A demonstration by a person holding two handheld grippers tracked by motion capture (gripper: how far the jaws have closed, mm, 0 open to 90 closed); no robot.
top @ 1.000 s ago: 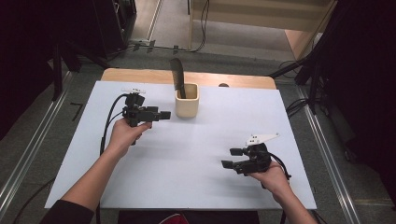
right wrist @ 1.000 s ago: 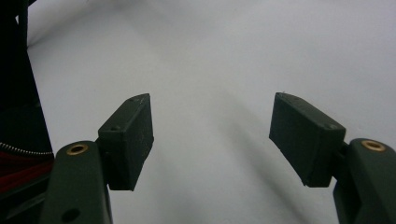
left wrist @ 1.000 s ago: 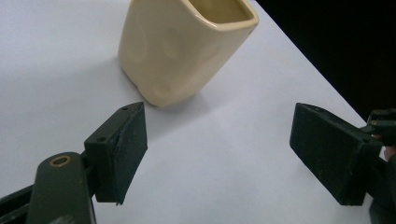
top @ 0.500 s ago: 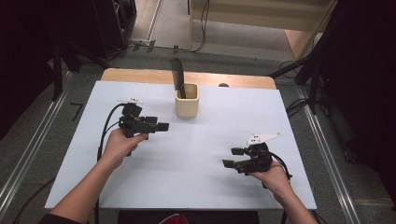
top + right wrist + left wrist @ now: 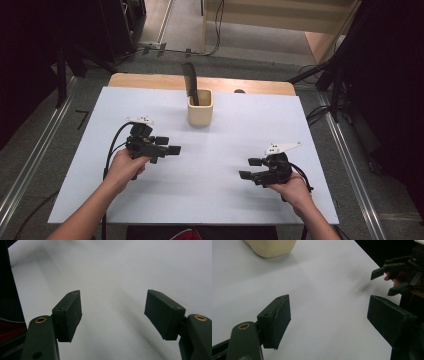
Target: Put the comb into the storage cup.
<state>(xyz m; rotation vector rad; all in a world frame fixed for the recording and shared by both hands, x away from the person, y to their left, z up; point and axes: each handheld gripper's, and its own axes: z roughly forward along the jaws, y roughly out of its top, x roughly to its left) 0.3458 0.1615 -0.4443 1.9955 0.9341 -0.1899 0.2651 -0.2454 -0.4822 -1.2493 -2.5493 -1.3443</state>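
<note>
A cream cup [image 5: 200, 111] stands at the back middle of the white table top [image 5: 225, 205], with a dark flat utensil [image 5: 189, 80] sticking up out of it. My left gripper [image 5: 169, 145] hovers left of centre, in front of the cup, pointing right; its jaws are open with nothing between them [image 5: 329, 315]. In the left gripper view the cup's base [image 5: 272, 247] is at the top left. My right gripper [image 5: 249, 168] is held low at the right, pointing left, also open over bare table [image 5: 113, 312].
The table's wooden back edge [image 5: 150, 80] shows behind the white top. Metal rails [image 5: 30, 165] run along the floor on both sides, and cables [image 5: 320, 112] lie there. In the left gripper view the right gripper [image 5: 397, 277] is at the far right.
My left hand has drawn its gripper back from the cup toward the near edge, slightly lower. The right hand has stayed put. Both stay open.
</note>
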